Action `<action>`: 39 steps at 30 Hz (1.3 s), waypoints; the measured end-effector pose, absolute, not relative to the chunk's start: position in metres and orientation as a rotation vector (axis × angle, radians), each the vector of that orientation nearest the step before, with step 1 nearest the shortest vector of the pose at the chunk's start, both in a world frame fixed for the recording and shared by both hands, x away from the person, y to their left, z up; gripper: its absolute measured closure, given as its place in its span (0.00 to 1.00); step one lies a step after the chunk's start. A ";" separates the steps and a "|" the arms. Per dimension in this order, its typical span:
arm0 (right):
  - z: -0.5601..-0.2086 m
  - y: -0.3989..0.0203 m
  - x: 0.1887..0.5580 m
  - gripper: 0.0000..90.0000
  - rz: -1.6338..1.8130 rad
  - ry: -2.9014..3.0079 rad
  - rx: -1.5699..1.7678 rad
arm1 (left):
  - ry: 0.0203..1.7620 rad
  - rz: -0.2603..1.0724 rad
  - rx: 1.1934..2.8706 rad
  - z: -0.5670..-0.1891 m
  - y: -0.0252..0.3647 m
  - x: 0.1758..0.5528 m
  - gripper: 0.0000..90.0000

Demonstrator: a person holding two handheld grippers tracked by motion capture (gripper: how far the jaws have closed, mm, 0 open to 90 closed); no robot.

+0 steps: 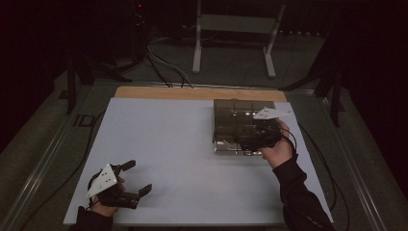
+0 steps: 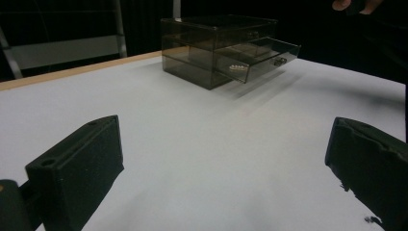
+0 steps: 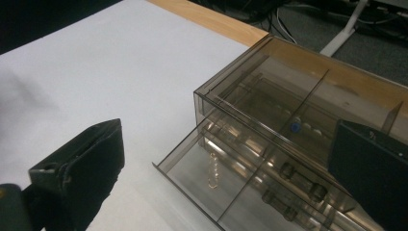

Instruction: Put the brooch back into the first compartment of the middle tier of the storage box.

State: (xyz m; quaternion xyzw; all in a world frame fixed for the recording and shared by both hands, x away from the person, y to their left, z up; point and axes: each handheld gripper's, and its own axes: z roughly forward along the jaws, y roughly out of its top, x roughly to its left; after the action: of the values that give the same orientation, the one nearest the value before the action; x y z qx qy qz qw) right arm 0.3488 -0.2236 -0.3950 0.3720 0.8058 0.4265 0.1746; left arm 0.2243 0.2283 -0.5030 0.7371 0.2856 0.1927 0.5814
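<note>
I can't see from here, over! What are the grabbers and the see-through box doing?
Both grippers open, holding nothing. Right gripper above open drawer. Left gripper parked apart. Nothing blocking.

a dim lab or recording studio: black curtains all round, bundles of cables (image 1: 163, 67) trailing over grey carpet, a white metal stand (image 1: 234, 29) at the back, and a counter (image 1: 159, 144) under a plain white sheet between floor rails (image 1: 43, 159)

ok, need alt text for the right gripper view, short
A smoky transparent drawer box sits on a white table with one drawer pulled open; a small string of clear beads lies inside it. The right gripper hovers above the drawer, its two black jaws wide apart and holding nothing.
</note>
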 end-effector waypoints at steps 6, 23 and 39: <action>-0.393 -0.233 0.340 0.00 1.248 2.254 1.046 | 0.663 0.448 1.721 -0.503 0.228 0.223 0.00; -0.420 -0.255 0.314 0.00 1.263 2.242 1.059 | 0.661 0.448 1.719 -0.502 0.228 0.223 0.00; -0.457 -0.272 0.292 0.00 1.295 2.254 1.057 | 0.655 0.453 1.724 -0.502 0.227 0.222 0.00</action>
State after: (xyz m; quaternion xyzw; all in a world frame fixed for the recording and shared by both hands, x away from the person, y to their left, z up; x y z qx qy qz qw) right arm 0.2922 -0.2723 -0.4573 0.3713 0.7919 0.4550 0.1672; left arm 0.2221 0.2274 -0.5022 0.7382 0.2804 0.1941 0.5820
